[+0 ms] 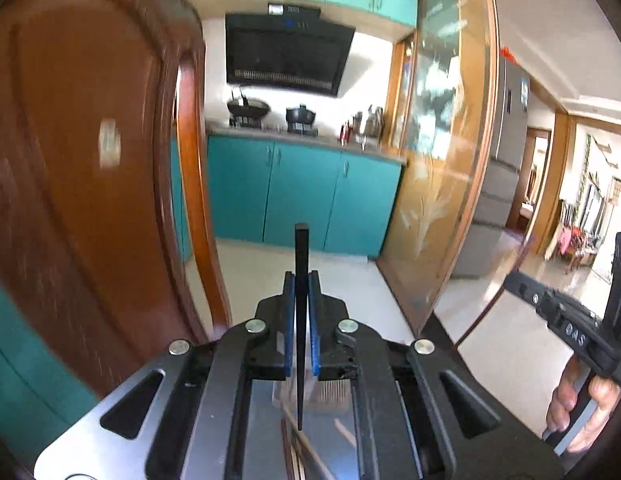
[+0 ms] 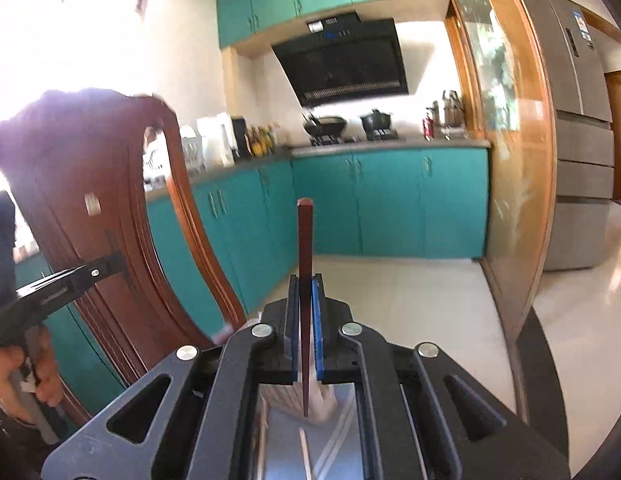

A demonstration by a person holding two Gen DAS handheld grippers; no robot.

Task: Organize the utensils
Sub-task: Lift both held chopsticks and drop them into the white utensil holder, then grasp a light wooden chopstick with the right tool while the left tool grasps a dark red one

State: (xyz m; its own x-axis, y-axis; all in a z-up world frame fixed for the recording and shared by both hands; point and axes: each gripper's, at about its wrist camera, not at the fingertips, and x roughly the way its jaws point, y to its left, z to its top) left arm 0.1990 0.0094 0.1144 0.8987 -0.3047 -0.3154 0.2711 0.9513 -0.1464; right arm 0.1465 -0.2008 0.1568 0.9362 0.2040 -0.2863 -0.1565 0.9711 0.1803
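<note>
My left gripper (image 1: 301,280) is shut on a black chopstick (image 1: 301,256) that stands upright between its blue pads, thick end up and thin tip pointing down. My right gripper (image 2: 306,282) is shut on a reddish-brown chopstick (image 2: 305,240), also upright between its blue pads. Both grippers are raised and face the kitchen. Below the left gripper a ribbed clear holder (image 1: 330,394) and a few light wooden chopsticks (image 1: 310,448) show through the frame. Below the right gripper a similar clear holder (image 2: 286,396) and a light chopstick (image 2: 305,454) show. The right gripper's body also shows in the left wrist view (image 1: 566,320).
A brown wooden chair back (image 1: 90,160) stands close on the left, also in the right wrist view (image 2: 110,208). Teal cabinets (image 1: 302,192), a stove with pots (image 1: 270,112) and a range hood lie ahead. A glass sliding door (image 1: 442,140) and a fridge (image 2: 578,140) are to the right.
</note>
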